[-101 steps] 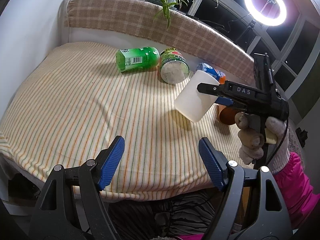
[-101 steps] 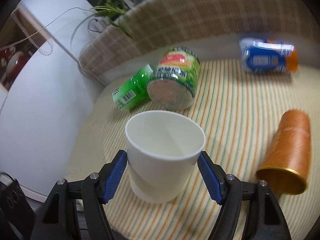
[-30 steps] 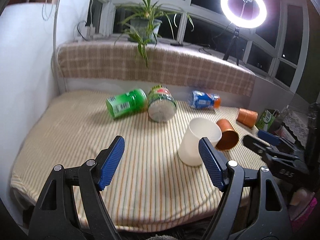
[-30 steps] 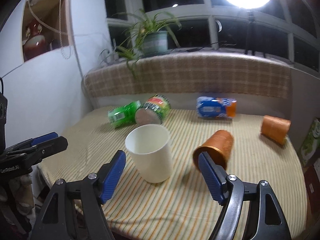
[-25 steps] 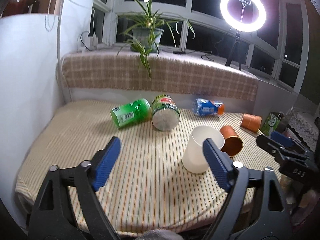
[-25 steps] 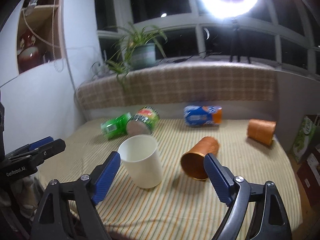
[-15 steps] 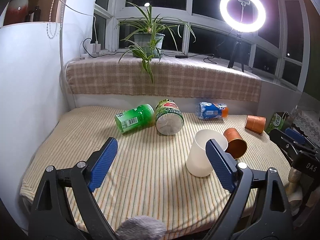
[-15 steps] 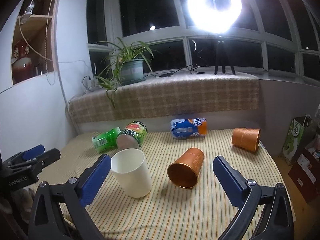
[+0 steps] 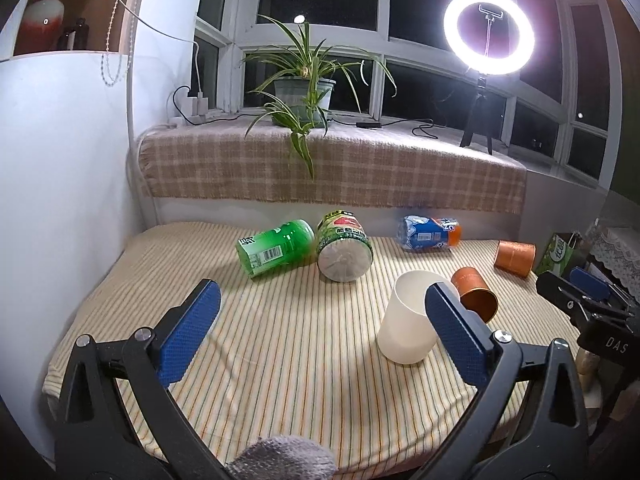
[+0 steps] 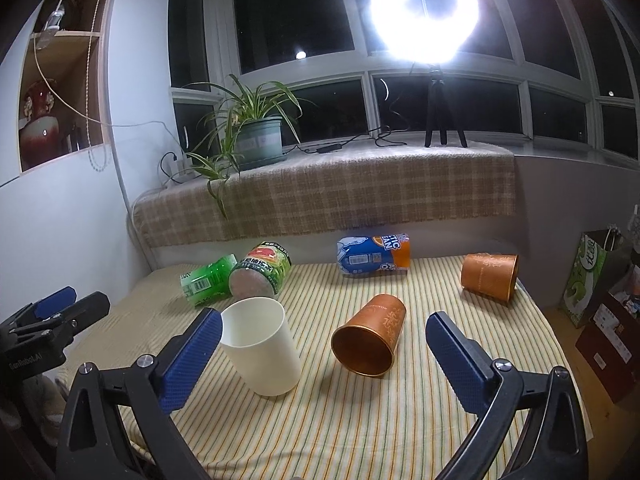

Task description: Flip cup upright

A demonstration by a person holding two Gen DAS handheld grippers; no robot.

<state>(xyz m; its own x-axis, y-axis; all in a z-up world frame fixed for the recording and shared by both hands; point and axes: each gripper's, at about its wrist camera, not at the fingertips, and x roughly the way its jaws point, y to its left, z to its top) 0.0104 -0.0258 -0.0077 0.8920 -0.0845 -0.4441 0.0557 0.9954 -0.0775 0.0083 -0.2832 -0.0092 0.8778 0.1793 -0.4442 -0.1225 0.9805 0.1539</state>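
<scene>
The white cup (image 9: pixel 412 322) stands upright, mouth up, on the striped tablecloth (image 9: pixel 280 344); it also shows in the right wrist view (image 10: pixel 262 350). My left gripper (image 9: pixel 320 334) is open and empty, held back from the table's near edge. My right gripper (image 10: pixel 322 354) is open and empty, also pulled back, with the white cup just past its left finger. An orange cup (image 10: pixel 370 346) lies on its side next to the white cup, mouth toward me. A second orange cup (image 10: pixel 488 276) lies on its side at the far right.
A green bottle (image 9: pixel 276 248), a green can (image 9: pixel 344 250) and a blue-orange can (image 9: pixel 430 234) lie on their sides at the back. A plaid-covered ledge (image 9: pixel 332 172) with a potted plant (image 9: pixel 304 96) and a ring light (image 9: pixel 488 38) stands behind. A white wall (image 9: pixel 60 184) is on the left.
My right gripper has let go of the white cup, which now stands upright on the cloth. Both grippers have drawn back and up from the table.
</scene>
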